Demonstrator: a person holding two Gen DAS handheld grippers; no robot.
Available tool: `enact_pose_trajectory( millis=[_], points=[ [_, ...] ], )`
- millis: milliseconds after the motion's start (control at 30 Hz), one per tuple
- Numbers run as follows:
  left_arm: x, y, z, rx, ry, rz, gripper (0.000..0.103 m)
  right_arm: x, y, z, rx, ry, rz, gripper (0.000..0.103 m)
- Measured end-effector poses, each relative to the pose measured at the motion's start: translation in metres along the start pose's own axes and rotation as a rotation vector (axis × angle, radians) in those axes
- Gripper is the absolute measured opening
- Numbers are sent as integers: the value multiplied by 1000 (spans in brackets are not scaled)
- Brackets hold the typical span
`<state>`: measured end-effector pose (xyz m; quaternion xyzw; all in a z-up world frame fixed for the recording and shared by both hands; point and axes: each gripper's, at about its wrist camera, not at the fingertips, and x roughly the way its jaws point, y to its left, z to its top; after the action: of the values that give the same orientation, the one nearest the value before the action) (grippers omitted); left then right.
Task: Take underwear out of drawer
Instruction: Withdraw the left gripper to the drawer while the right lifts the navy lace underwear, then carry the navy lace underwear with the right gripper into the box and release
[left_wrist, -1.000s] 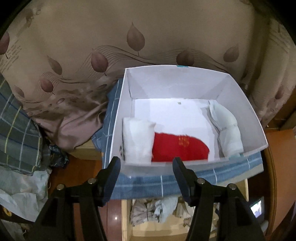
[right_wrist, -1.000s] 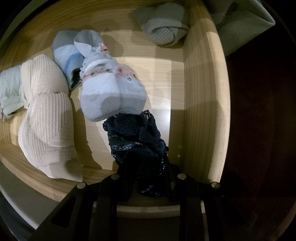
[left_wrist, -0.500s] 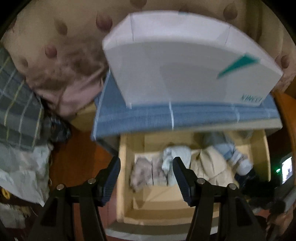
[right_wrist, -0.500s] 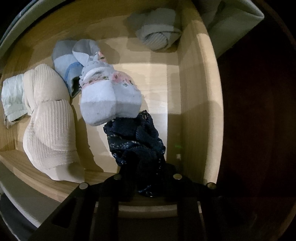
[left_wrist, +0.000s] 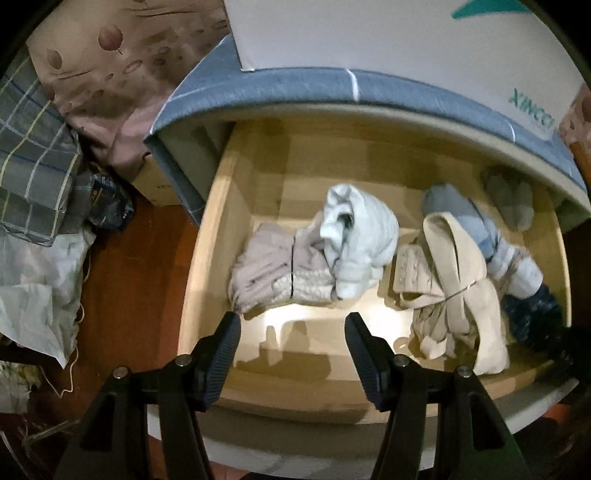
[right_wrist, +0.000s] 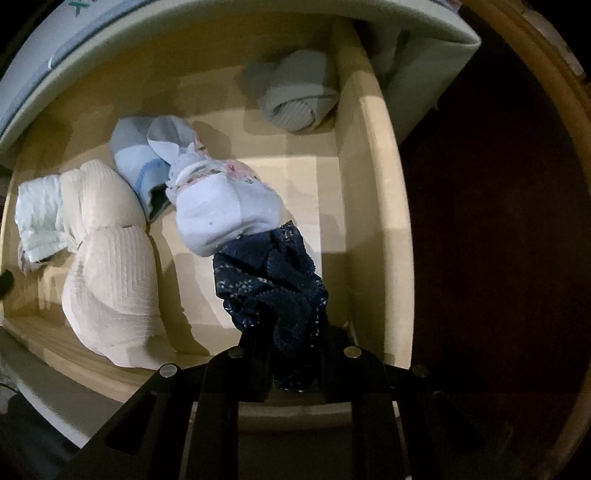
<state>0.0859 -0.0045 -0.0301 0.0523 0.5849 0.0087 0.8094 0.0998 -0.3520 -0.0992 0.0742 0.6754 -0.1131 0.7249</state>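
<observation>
Right gripper (right_wrist: 291, 332) fingers (right_wrist: 255, 343) clamp navy lace underwear (right_wrist: 269, 280) over drawer (right_wrist: 369, 221)

Left hand-held gripper (left_wrist: 291, 328) spread; right hand-held gripper (right_wrist: 291, 332) clamped.

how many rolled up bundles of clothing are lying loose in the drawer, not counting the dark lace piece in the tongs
6, as far as shows: mauve and pale mint at the left, cream bra mid-drawer, blue-grey socks, floral white roll, grey roll in the back corner. Smaller pieces may be hidden.

Dark navy lace underwear (right_wrist: 273, 280), bunched, hangs pinched above the open wooden drawer's (right_wrist: 373, 206) right end.
</observation>
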Motion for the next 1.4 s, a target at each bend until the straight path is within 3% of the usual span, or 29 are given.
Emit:
enact_pose_trajectory(
  millis=[133,467,567,800,1400],
  points=[
    [-11,-6,-4,22,-80,39,60,-9,-7,-4,0,-33,41,16],
    [-6,4,0,-18,-64,7,60,-32,-20,-13,-6,-36,80,16],
    [-7,4,-1,-14,-77,5,60,-45,-1,-11,-25,-57,80,16],
    [-6,7,0,-22,-74,-7,60,-103,10,-11,-75,-145,72,16],
    [-4,22,0,-92,-66,-17,60,-235,53,91,-138,-432,70,16]
  ],
)
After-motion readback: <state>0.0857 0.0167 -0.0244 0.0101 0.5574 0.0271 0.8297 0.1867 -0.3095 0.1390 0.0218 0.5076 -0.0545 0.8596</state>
